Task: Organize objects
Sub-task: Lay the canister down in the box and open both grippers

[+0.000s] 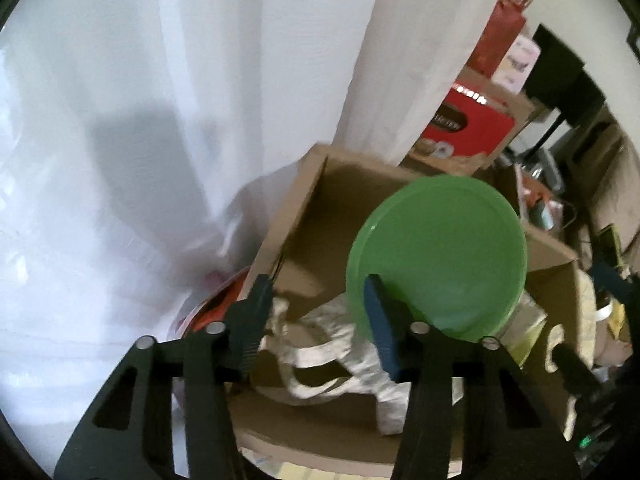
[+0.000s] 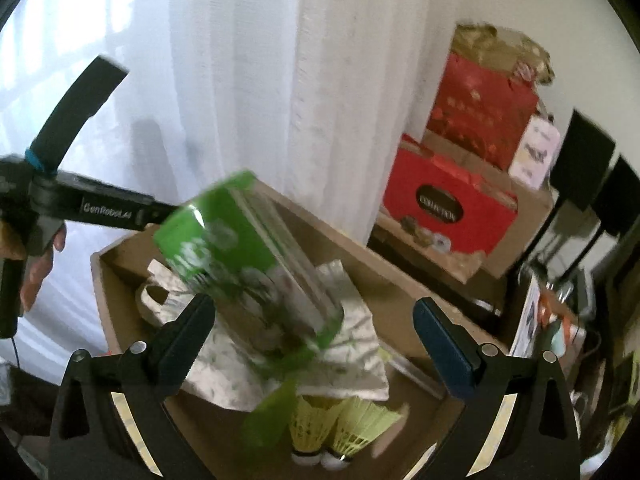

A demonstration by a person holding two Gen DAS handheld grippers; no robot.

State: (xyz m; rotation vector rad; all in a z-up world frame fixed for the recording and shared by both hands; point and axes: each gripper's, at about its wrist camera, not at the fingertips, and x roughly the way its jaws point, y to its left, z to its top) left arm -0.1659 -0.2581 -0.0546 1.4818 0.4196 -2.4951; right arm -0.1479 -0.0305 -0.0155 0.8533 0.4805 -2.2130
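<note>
1. Black fingers of the left gripper (image 1: 316, 284) stand apart, with no thing pressed between the pads. The blue pad of one finger overlaps the rim of a round green cap (image 1: 436, 256); I cannot tell whether it touches.
2. The right gripper (image 2: 314, 302) is spread wide. A clear tube (image 2: 248, 264) with a green label shows between its fingers, blurred and tilted. One pad stands well clear of it. The other finger lies close to its lower edge, but blur hides any contact.
3. In the right wrist view, the tube hangs over an open cardboard box (image 2: 120, 264), its green-capped end up and to the left. The left wrist view looks at that cap almost face on.
4. Inside the box, a white patterned cloth bag (image 1: 320, 344) with looped handles lies on the floor of the box, under the tube.
5. Two yellow shuttlecocks (image 2: 340, 428) lie side by side at the near edge of the box, just beside the bag. A blurred green strip (image 2: 272, 412) shows next to them.
6. At the left of the right wrist view, a person's hand (image 2: 36, 272) grips the handle of the left gripper, whose body reaches toward the tube's capped end.
7. Behind the box hangs a white curtain (image 1: 160, 80).
8. Farther right, red boxes (image 2: 448, 204) are stacked on cardboard against the wall.
</note>
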